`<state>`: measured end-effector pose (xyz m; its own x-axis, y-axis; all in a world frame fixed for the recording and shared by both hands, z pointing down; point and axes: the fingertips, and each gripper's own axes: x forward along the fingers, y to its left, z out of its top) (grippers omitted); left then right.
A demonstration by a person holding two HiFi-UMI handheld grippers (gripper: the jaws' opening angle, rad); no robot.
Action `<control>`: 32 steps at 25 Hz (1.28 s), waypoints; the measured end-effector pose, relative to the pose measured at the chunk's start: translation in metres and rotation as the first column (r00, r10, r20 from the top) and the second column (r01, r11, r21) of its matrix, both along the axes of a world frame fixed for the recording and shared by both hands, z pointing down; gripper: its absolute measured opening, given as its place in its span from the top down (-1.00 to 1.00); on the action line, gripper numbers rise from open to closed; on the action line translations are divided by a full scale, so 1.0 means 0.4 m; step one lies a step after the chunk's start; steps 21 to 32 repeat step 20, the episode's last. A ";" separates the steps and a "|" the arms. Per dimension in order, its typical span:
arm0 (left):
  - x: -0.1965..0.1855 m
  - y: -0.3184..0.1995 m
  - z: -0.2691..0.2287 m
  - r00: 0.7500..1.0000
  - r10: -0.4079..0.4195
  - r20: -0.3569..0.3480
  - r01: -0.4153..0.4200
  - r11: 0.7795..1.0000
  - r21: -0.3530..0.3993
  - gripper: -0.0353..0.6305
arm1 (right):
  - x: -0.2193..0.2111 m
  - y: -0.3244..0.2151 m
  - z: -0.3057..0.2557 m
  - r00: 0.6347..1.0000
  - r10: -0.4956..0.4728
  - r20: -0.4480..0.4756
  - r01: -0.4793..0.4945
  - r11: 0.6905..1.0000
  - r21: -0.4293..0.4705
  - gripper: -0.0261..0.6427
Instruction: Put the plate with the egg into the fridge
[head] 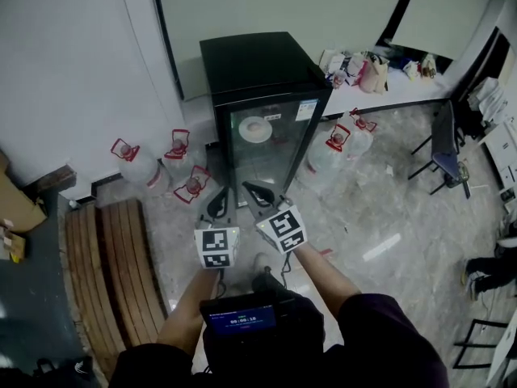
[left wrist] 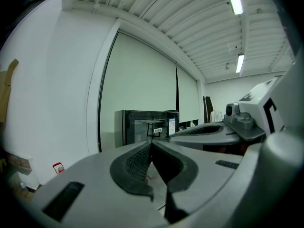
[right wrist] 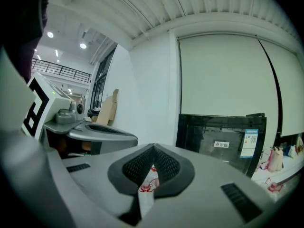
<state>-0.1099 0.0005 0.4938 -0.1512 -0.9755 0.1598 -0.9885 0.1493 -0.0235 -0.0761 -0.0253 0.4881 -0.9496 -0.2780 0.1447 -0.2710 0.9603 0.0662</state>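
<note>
A black mini fridge point(head: 258, 79) with a glass door stands on the floor ahead, and the door is shut. Through the glass a white plate point(head: 255, 128) shows on an upper shelf; I cannot make out an egg on it. My left gripper point(head: 216, 203) and right gripper point(head: 260, 194) hover side by side just in front of the door's lower part. Both are shut with nothing between the jaws. The left gripper view shows its closed tips point(left wrist: 152, 144) aimed at the fridge point(left wrist: 142, 129). The right gripper point(right wrist: 153, 148) also faces the fridge point(right wrist: 221, 137).
Water jugs with red caps stand left of the fridge point(head: 133, 162) and right of it point(head: 335, 148). A slatted wooden bench point(head: 113, 273) lies at lower left. A cluttered white table point(head: 380, 75) and a dark chair point(head: 444, 144) are at the right.
</note>
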 end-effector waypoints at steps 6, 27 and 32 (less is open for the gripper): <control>-0.052 -0.087 0.002 1.000 -0.020 0.015 0.021 1.000 -0.011 0.86 | -0.046 -0.091 0.002 1.000 -0.029 0.011 0.029 1.000 0.006 0.90; -0.096 -0.250 -0.002 0.997 -0.033 0.064 0.035 0.999 -0.031 0.86 | -0.095 -0.232 0.008 0.997 -0.054 0.053 0.054 0.998 -0.013 0.90; -0.096 -0.250 -0.002 0.997 -0.033 0.064 0.035 0.999 -0.031 0.86 | -0.095 -0.232 0.008 0.997 -0.054 0.053 0.054 0.998 -0.013 0.90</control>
